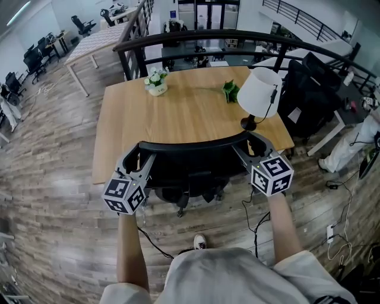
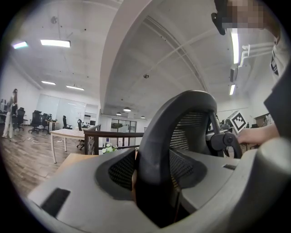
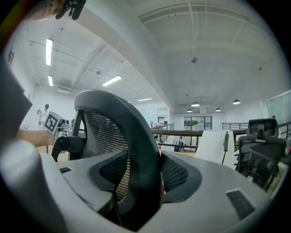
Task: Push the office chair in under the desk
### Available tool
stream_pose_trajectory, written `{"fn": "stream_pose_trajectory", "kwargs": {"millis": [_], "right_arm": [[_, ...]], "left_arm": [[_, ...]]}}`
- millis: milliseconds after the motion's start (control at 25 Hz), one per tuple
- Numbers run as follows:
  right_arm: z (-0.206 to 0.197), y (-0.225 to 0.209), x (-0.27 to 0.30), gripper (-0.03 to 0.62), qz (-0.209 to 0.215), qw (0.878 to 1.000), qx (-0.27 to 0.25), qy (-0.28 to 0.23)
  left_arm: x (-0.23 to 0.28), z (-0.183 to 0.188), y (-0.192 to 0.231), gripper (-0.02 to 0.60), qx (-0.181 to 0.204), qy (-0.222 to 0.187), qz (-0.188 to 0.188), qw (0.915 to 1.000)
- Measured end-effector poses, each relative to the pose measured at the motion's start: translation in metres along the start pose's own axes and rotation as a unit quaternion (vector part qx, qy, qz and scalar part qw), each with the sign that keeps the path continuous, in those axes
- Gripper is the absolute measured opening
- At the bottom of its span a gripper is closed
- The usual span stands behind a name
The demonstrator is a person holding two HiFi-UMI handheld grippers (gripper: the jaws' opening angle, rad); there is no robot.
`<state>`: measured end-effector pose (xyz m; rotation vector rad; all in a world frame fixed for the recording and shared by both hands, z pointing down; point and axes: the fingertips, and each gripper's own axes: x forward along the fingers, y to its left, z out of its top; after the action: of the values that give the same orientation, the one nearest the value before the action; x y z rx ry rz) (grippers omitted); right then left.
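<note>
Open-plan office, plank floor. Light wooden desk (image 1: pixel 178 113); black mesh-backed office chair (image 1: pixel 190 172) stood at its near edge, backrest rim level with the tabletop edge. Left gripper (image 1: pixel 141 160) and right gripper (image 1: pixel 249 148) each clamped that rim. Push judged mostly done, little travel left.

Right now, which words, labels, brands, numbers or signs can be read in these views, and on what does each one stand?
No text can be read in any view.
Left marker cube and right marker cube: black and white square patterns only, no letters.
Small blue sign at the far wall: too small to read.
</note>
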<state>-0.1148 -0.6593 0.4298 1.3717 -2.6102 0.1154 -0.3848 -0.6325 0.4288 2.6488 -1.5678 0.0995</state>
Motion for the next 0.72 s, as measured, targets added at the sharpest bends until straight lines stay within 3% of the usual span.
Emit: {"fn": "stream_pose_trajectory", "kwargs": {"millis": [280, 720], "right_arm": [[0.004, -0.014, 0.023, 0.254, -0.005, 1.000, 0.000, 0.001], [0.001, -0.017, 0.028, 0.259, 0.021, 1.000, 0.004, 0.003]], "left_arm": [[0.020, 0.002, 0.012, 0.236, 0.003, 0.011, 0.005, 0.9999], [0.022, 0.001, 0.013, 0.239, 0.008, 0.020, 0.014, 0.9997]]}}
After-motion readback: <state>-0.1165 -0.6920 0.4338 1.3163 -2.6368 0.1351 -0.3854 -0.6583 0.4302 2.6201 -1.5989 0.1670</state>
